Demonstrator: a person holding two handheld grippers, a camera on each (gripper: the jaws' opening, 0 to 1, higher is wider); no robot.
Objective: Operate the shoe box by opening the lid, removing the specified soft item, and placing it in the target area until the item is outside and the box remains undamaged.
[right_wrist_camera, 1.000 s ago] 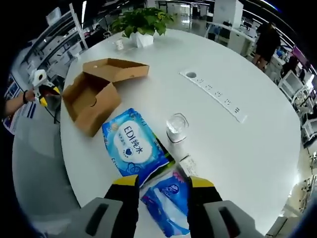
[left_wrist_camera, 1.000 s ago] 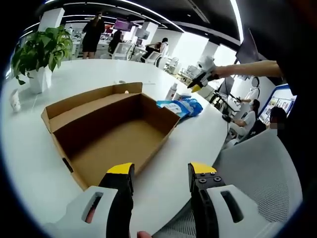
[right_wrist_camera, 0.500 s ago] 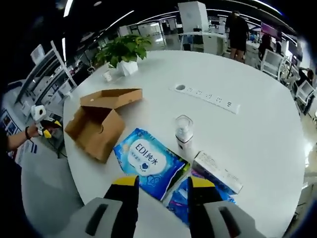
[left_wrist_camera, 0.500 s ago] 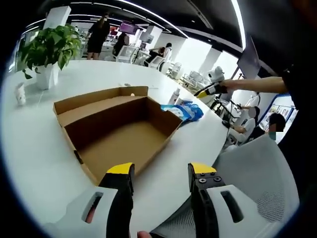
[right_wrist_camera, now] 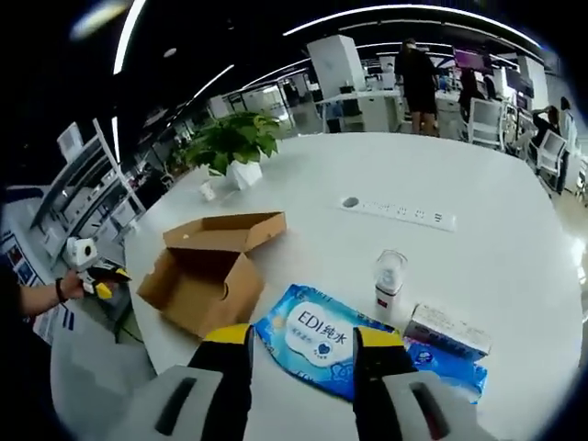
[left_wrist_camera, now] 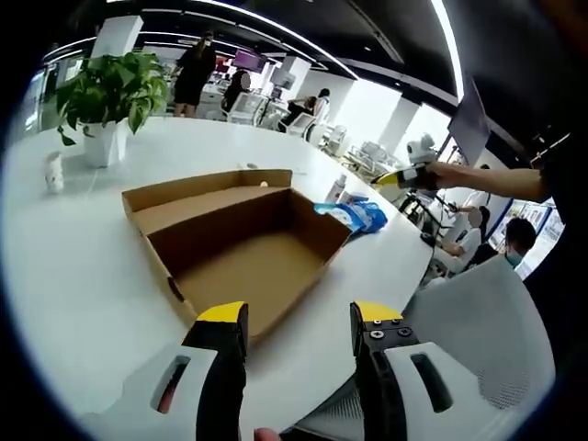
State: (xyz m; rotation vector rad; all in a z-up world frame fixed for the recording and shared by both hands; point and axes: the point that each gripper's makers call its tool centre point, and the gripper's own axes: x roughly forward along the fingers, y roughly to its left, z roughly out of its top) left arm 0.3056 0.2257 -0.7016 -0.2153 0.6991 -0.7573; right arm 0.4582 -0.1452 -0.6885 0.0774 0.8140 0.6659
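The brown cardboard shoe box (left_wrist_camera: 248, 257) stands open on the white table, its lid (left_wrist_camera: 207, 188) folded back and its inside bare. My left gripper (left_wrist_camera: 299, 317) hovers open just off the box's near corner, holding nothing. Beyond the box lies a blue soft wipes pack (left_wrist_camera: 354, 213). In the right gripper view that blue pack (right_wrist_camera: 322, 338), marked EDI, lies flat between the box (right_wrist_camera: 207, 280) and a second, smaller blue pack (right_wrist_camera: 450, 366). My right gripper (right_wrist_camera: 303, 337) is open above the pack's near edge, apart from it.
A clear bottle (right_wrist_camera: 390, 278), a white carton (right_wrist_camera: 446, 329) and a power strip (right_wrist_camera: 395, 211) lie on the round white table (right_wrist_camera: 496, 239). A potted plant (left_wrist_camera: 110, 92) stands at the back. Office chairs (left_wrist_camera: 478, 322) flank the table's edge. People stand far off.
The right gripper view has pulled back and tilted up, so the packs sit further from its jaws. The left gripper view has shifted slightly. Box and packs have not moved.
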